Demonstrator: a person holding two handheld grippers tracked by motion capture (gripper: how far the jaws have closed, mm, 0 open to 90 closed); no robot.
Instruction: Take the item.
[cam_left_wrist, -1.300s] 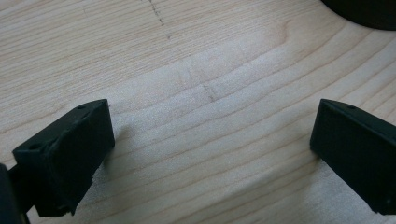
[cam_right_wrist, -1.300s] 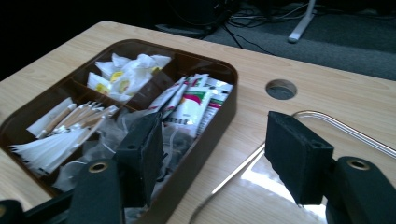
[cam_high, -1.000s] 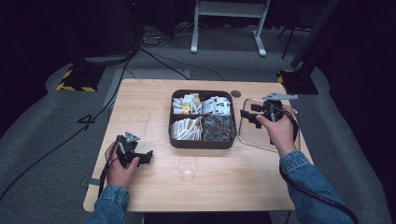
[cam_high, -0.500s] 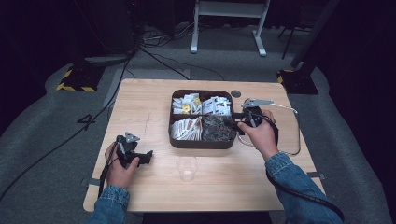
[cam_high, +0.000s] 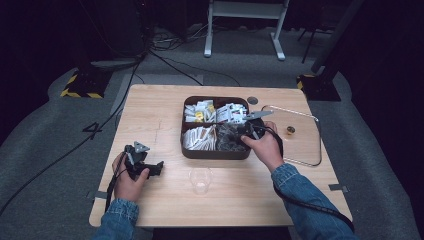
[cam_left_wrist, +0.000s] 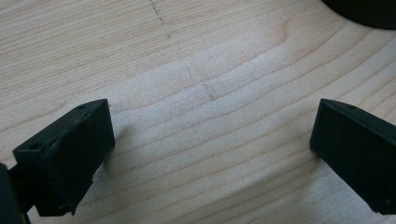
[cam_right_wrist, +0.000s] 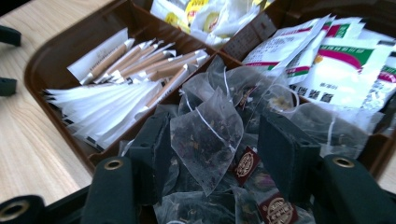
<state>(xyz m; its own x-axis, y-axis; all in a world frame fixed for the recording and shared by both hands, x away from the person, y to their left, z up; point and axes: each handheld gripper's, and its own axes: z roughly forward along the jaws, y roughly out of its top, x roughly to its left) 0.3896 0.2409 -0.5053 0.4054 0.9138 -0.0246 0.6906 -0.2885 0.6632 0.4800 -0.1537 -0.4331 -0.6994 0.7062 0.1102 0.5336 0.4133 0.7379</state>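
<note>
Right gripper view puts me right over the brown divided tray (cam_right_wrist: 56, 51), with my right gripper (cam_right_wrist: 219, 154) lowered into its compartment of pyramid tea bags (cam_right_wrist: 208, 133); the jaws have just been closing and one mesh bag stands between them, though the pads are not yet pressing on it (still a gap on each side). That compartment is the one at the tray's near right corner, as the high view shows my right gripper (cam_high: 248, 131) there. Beside it, in the near left compartment, lie white paper stick sachets (cam_right_wrist: 116, 88); the far compartments hold yellow-printed packets (cam_right_wrist: 201, 14) and white packets with pink and green print (cam_right_wrist: 336, 60). The tray sits at the middle of the table (cam_high: 155, 107), toward its far edge. A clear plastic cup (cam_high: 200, 180) stands near the front edge, and the clear tray lid (cam_high: 295, 145) lies toward the right edge. My left gripper (cam_high: 142, 162) rests near the front left corner, jaws wide apart over bare wood, gripping nothing.
</note>
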